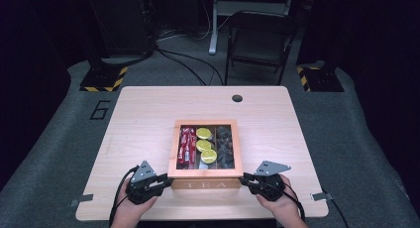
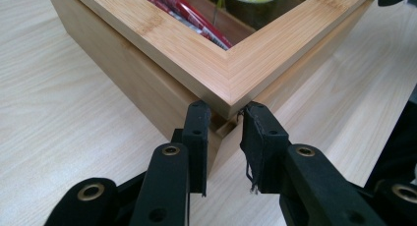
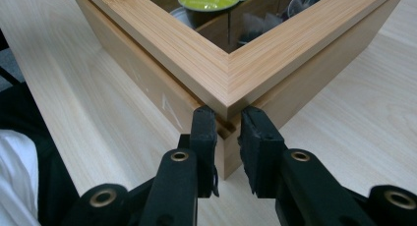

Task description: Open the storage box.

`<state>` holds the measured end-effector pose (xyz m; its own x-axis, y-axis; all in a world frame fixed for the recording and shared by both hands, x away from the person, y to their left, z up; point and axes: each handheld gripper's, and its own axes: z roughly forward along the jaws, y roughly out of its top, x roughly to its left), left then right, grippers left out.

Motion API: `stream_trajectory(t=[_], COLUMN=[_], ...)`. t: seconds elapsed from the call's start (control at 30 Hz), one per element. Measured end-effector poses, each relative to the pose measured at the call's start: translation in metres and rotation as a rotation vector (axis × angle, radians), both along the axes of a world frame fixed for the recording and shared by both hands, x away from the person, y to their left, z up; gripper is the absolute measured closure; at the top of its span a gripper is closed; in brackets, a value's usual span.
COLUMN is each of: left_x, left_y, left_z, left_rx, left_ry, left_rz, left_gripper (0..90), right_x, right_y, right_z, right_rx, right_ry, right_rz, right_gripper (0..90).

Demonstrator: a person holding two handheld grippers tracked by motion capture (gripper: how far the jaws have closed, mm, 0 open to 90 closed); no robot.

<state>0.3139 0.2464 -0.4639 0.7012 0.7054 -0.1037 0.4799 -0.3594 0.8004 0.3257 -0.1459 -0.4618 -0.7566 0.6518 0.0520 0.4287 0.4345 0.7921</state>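
We see left gripper (image 1: 159,182) at near-left corner of wooden tea box (image 1: 205,183), fingers (image 2: 196,132) pinching that corner just under lid. Box sits mid-worktop (image 1: 138,119), toward near edge, lid shut. Through lid window, left to right: red packets (image 1: 186,144), green-topped capsules (image 1: 205,145), dark sachets (image 1: 225,146). Right gripper (image 1: 246,181) at near-right corner, fingers (image 3: 204,132) pinching it likewise.

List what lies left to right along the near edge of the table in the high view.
Left gripper → wooden tea box, front wall lettered TEA → right gripper, each gripper clamped on a near corner of the box.
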Motion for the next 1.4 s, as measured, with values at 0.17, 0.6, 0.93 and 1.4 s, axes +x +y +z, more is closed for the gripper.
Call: stream_trajectory(t=[0.17, 0.6, 0.93, 1.4], left_x=[0.001, 0.007, 0.017, 0.035], left_y=[-0.003, -0.006, -0.004, -0.008], left_z=[0.009, 0.035, 0.059, 0.087], left_rx=[0.000, -0.003, -0.007, -0.009], left_ry=[-0.025, -0.073, -0.127, -0.174], left_rz=[0.023, 0.073, 0.101, 0.108], left_gripper=[72.7, 65.4, 58.9, 59.1], right_x=[0.003, 0.011, 0.023, 0.037], right_y=[0.000, -0.001, 0.001, 0.008], right_z=[0.011, 0.035, 0.061, 0.087], right_rx=[0.030, 0.068, 0.084, 0.065], right_ry=[-0.002, 0.010, -0.008, -0.064], right_rz=[-0.004, -0.006, -0.015, -0.015], right_gripper=[76.4, 81.0, 82.9, 80.8])
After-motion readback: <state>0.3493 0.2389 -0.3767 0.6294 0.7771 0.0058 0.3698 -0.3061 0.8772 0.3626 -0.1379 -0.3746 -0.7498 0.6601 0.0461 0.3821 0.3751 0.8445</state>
